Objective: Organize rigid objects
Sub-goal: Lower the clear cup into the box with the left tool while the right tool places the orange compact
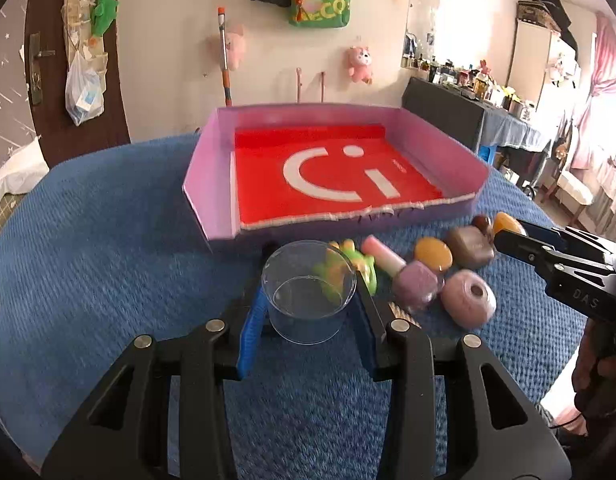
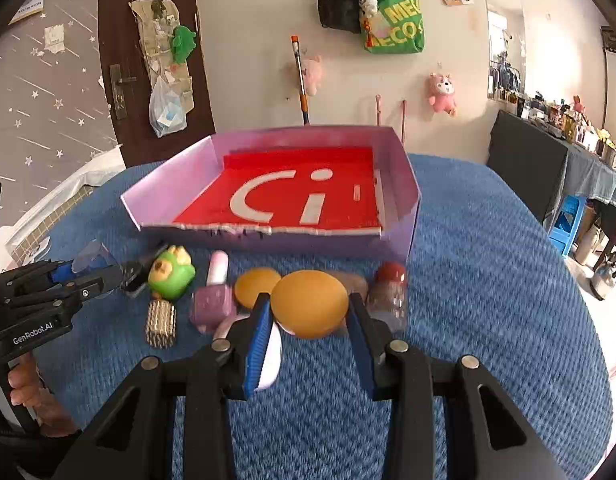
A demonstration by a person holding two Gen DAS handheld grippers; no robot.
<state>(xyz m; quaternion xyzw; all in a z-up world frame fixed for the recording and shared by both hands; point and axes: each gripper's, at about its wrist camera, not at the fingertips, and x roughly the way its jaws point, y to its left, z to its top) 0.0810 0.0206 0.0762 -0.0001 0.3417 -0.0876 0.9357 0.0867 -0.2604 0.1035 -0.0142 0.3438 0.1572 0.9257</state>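
My left gripper (image 1: 308, 300) is shut on a clear plastic cup (image 1: 309, 290), held above the blue cloth. My right gripper (image 2: 310, 316) is shut on an orange egg-shaped object (image 2: 310, 304); it also shows in the left wrist view (image 1: 508, 224). On the cloth lie a green toy (image 2: 171, 274), a pink nail polish bottle (image 2: 213, 300), a second orange oval (image 2: 255, 286), a gold studded block (image 2: 160, 322), a small red-capped bottle (image 2: 390, 294), a brown block (image 1: 470, 248) and a pink thread spool (image 1: 470, 298). The pink box (image 2: 404, 184) with a red floor stands behind them.
The table is covered with blue cloth (image 2: 488, 280). The box's near wall (image 1: 348, 224) is low and torn. A dark table (image 2: 524, 164) with several bottles stands to the right. A wall with hanging bags and plush toys is behind.
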